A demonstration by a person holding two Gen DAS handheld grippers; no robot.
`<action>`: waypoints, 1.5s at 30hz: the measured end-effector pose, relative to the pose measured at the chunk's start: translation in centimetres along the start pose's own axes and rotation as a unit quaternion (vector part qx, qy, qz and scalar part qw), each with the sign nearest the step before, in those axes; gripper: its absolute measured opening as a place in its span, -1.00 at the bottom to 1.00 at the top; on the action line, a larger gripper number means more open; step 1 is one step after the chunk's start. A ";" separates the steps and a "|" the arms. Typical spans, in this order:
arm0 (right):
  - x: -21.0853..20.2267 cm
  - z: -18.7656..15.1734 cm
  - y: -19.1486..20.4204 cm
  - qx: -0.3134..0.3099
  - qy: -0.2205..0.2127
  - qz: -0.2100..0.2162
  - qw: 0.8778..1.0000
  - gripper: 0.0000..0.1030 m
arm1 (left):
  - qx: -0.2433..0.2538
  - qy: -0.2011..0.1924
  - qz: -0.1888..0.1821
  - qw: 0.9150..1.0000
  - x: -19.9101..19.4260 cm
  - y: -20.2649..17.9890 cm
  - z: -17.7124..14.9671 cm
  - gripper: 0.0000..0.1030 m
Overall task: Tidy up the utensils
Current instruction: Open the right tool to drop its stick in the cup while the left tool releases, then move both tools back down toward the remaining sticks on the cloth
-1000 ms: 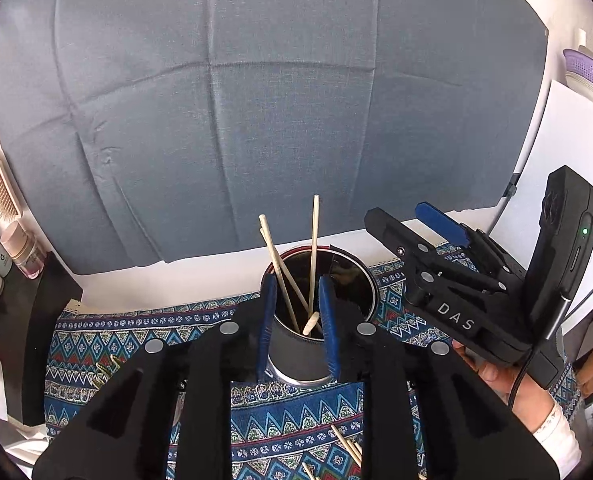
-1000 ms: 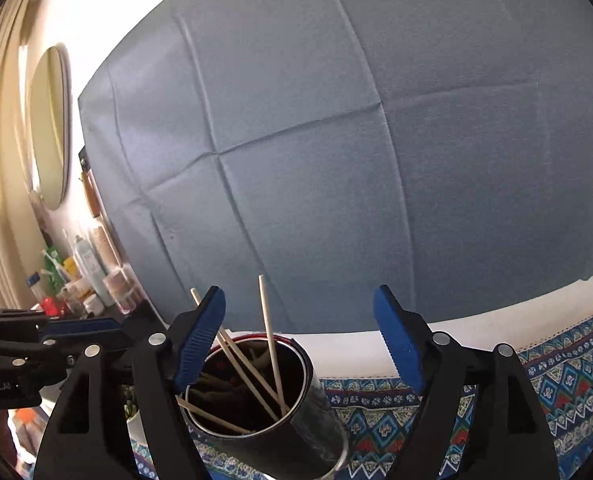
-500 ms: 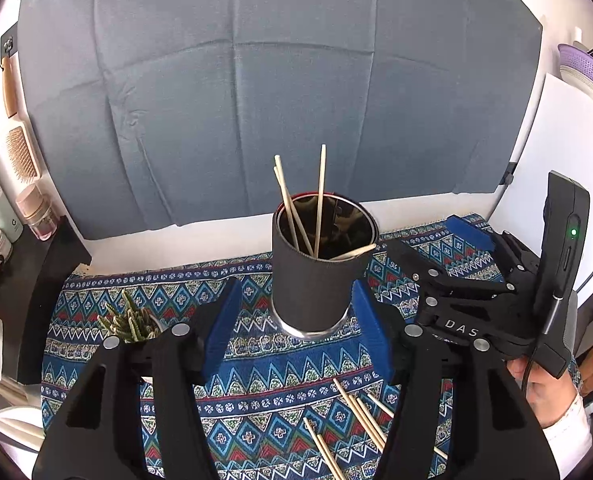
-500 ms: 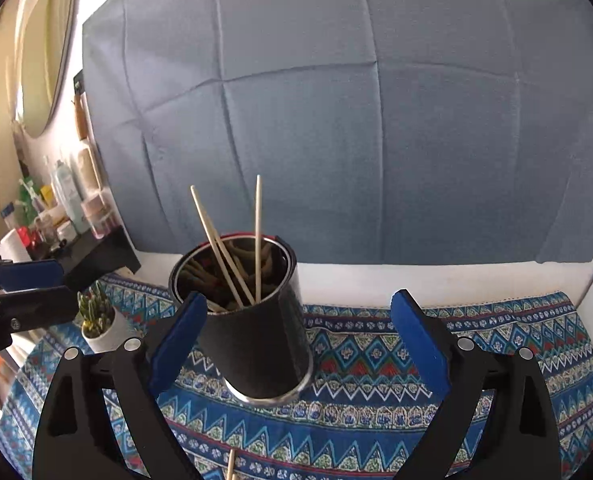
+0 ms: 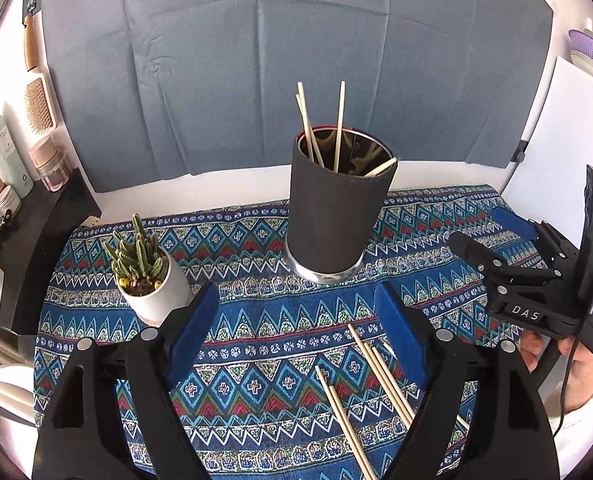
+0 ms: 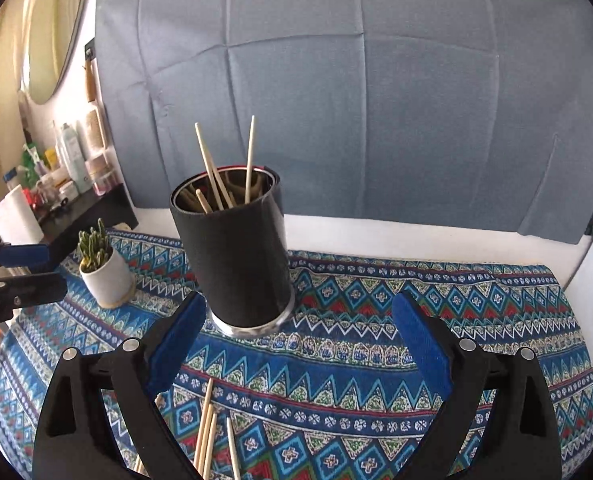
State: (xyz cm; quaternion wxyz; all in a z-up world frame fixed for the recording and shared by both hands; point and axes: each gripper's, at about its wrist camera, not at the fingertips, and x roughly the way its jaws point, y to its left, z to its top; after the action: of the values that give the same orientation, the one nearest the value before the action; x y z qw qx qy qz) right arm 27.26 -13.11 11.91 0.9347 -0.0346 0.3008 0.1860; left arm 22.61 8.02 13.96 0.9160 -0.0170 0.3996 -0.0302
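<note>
Both tongs have backed away from the tall black cylindrical holder (image 5: 332,216): left tongs (image 5: 296,336) opening, right tongs (image 6: 298,344) spread, both empty, so fetching the loose wooden chopsticks (image 5: 376,372) lying on the patterned tabletop cloth (image 5: 256,320) likely comes next.

Only readable text I get: "DAS" in white letters on the black body of the right gripper (image 5: 496,236), at the right edge of my left wrist view. Far left on the shelf, a pale green bottle (image 5: 6,152) carries a round "G" mark low on its front; the print higher up is too small to read. Right wrist view: nothing legible
</note>
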 end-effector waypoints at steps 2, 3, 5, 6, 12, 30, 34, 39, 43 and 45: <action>0.0 -0.8 -0.1 -0.003 0.009 -0.001 1.000 0.75 | 0.004 0.006 0.010 1.000 0.5 -0.1 -1.0 0.64; 0.1 -1.2 -0.1 -0.005 0.017 0.001 1.000 0.75 | 0.006 0.010 0.013 1.000 0.7 -0.2 -1.4 0.65; 0.3 -2.1 -0.1 -0.010 0.037 0.007 0.999 0.75 | 0.010 0.023 0.017 1.000 1.4 -0.4 -2.4 0.65; 0.4 -2.6 -0.1 -0.014 0.047 0.008 0.999 0.75 | 0.013 0.030 0.019 0.999 1.7 -0.5 -2.9 0.65; 0.6 -5.5 0.1 -0.031 0.082 0.014 0.996 0.75 | 0.019 0.052 0.022 0.998 2.9 -0.8 -5.7 0.66; 2.9 -12.0 0.5 -0.062 0.180 0.010 0.982 0.75 | -0.005 0.147 -0.016 0.989 8.2 -0.6 -11.5 0.66; 3.2 -13.0 0.3 -0.065 0.193 0.005 0.979 0.75 | 0.006 0.152 0.005 0.988 9.0 -0.7 -11.9 0.66; 3.4 -13.4 0.1 -0.050 0.195 0.013 0.979 0.75 | 0.011 0.138 0.014 0.990 9.3 -1.0 -12.1 0.86; 3.5 -13.4 0.1 -0.044 0.191 0.012 0.981 0.79 | 0.003 0.133 0.004 0.991 9.6 -0.8 -12.2 0.91; 3.5 -13.3 0.2 -0.042 0.189 0.010 0.981 0.80 | 0.003 0.131 0.006 0.991 9.6 -1.0 -12.3 0.91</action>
State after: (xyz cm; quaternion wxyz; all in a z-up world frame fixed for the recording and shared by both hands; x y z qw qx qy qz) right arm 22.49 -14.12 -1.00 0.8567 -0.1057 0.4646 0.1978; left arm 20.04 6.27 -1.35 0.8561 -0.0080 0.5160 -0.0278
